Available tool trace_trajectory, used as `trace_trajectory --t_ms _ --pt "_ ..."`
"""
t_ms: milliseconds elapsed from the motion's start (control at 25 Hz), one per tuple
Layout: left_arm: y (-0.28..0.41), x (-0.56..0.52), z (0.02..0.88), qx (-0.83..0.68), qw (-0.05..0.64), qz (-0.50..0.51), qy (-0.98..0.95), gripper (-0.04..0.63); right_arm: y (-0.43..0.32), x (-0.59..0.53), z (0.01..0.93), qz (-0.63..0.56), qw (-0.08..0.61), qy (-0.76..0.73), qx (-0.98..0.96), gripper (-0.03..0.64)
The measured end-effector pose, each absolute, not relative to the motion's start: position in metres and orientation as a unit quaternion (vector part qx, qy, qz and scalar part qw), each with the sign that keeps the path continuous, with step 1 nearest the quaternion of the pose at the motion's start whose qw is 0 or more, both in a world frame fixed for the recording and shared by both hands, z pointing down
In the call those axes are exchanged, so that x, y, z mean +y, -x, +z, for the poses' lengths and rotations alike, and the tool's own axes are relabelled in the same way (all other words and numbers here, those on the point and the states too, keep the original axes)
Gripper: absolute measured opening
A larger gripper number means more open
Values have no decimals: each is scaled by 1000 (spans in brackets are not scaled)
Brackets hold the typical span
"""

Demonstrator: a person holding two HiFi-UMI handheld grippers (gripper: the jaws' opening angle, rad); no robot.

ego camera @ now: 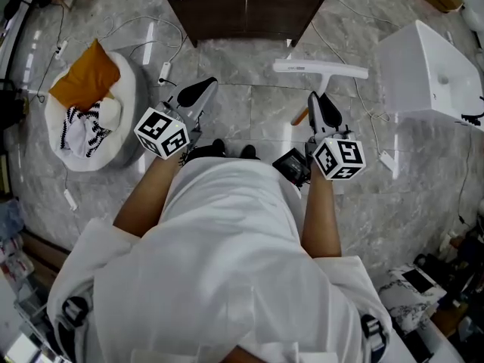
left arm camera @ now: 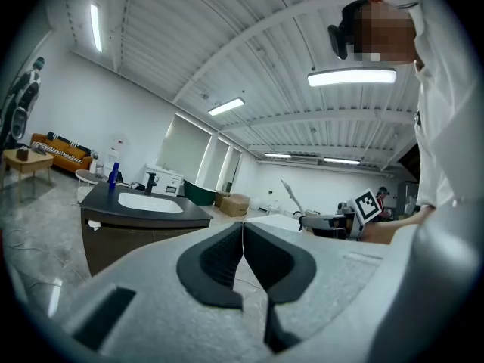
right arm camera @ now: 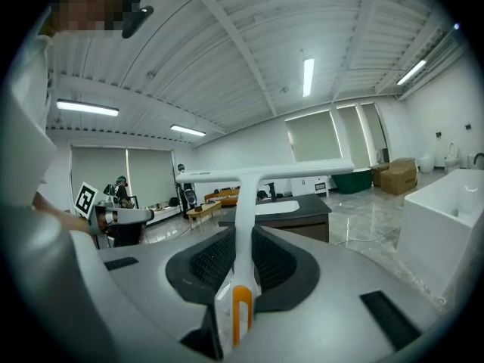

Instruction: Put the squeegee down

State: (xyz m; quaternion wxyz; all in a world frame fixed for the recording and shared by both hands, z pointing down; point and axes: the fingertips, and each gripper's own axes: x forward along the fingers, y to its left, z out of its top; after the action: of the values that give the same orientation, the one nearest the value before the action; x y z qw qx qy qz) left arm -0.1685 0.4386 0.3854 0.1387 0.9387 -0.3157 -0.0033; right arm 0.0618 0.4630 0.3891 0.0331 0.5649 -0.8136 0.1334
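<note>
While the left claw (left arm camera: 243,240) sits closed, the right claw (right arm camera: 243,240) clamps the squeegee (ego camera: 321,69).

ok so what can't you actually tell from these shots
Head view: the print on the squeegee blade is too small to read.
Head view: most of its handle is hidden under the right gripper, which is shut on it.
Head view: the dark cabinet is cut off by the top edge.
Head view: the person's torso hides the floor below.
</note>
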Motion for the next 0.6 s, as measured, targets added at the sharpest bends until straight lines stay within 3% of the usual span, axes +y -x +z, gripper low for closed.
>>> trace_trajectory --t_ms 600 --pt "138 442 400 -324 164 11 -932 17 -95 469 417 167 14 -550 -818 71"
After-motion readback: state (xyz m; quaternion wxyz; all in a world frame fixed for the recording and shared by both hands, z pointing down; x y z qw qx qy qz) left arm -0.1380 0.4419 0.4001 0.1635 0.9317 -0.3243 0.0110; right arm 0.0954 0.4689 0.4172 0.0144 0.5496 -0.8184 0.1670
